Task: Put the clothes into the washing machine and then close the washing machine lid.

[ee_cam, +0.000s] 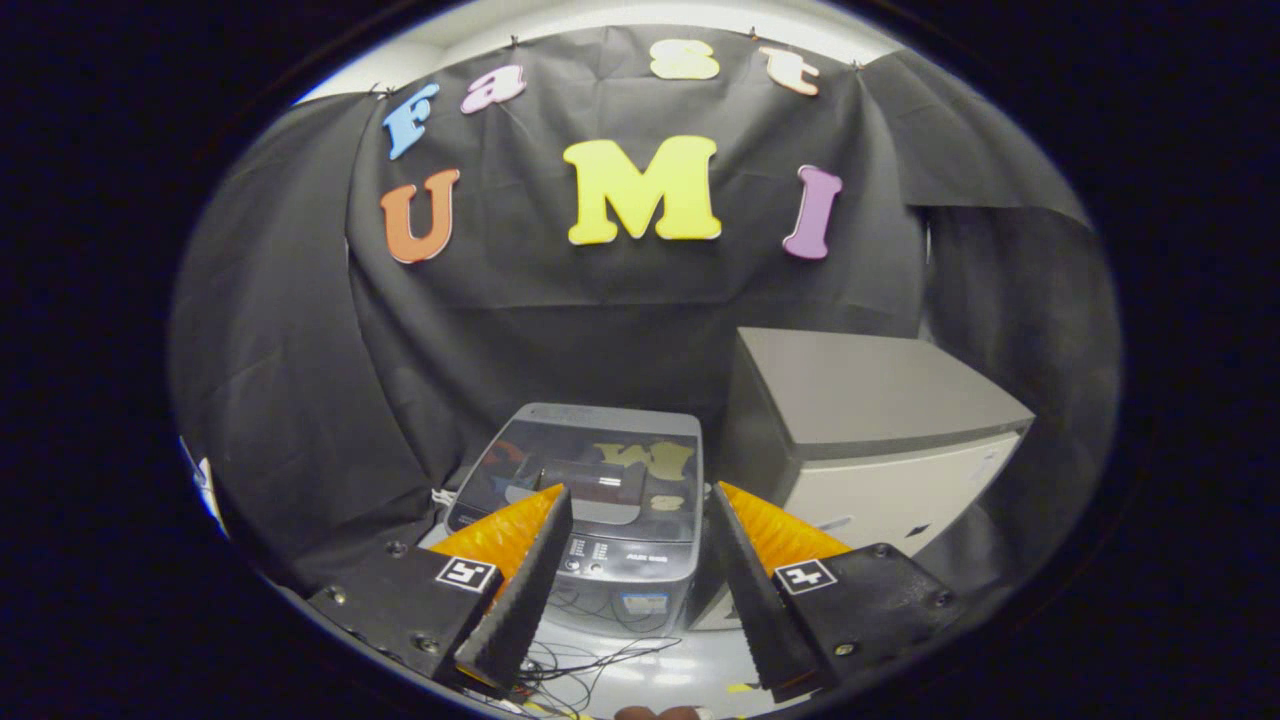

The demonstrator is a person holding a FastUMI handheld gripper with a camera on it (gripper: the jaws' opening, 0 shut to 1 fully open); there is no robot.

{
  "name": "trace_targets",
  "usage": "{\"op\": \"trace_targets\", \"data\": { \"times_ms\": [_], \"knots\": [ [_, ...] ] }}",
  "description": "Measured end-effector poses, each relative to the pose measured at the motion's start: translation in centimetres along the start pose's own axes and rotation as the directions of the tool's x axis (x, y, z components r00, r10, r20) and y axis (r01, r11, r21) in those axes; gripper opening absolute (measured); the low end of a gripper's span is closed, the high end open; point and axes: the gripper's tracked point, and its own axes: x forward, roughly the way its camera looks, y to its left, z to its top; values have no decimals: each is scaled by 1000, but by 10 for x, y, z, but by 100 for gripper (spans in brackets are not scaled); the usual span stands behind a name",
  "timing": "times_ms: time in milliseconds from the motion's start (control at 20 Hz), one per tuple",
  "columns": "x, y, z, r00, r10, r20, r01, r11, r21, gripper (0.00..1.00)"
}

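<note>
The gripper (636,505) hangs released, its two orange-and-black fingers (520,560) spread wide with nothing between them. Just beyond them, framed in the gap, sits the washer (600,500), its dark glossy lid (590,470) lying flat and closed. A grey box (860,420) stands right beside the washer. Thin cables (590,660) trail on the pale floor below the fingers.

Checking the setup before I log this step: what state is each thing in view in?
Small grey top-loading washing machine: glass lid down, shut.
Grey box-shaped cabinet beside it: closed, top bare.
Gripper with orange-and-black fingers: open, holding nothing, washer just ahead of the fingers.
Loose dark cables below the washer: tangled on the white surface.
</note>
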Motion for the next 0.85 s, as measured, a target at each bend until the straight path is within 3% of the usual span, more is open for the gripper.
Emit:
{"op": "trace_targets", "data": {
  "times_ms": [350,550,850],
  "knots": [
    [-21,-15,33,993,20,120,-21,1000,0,88],
    [-57,-35,43,973,-28,228,34,999,-22,88],
    [-82,-44,39,963,12,269,-2,999,-38,98]
  ]
}}
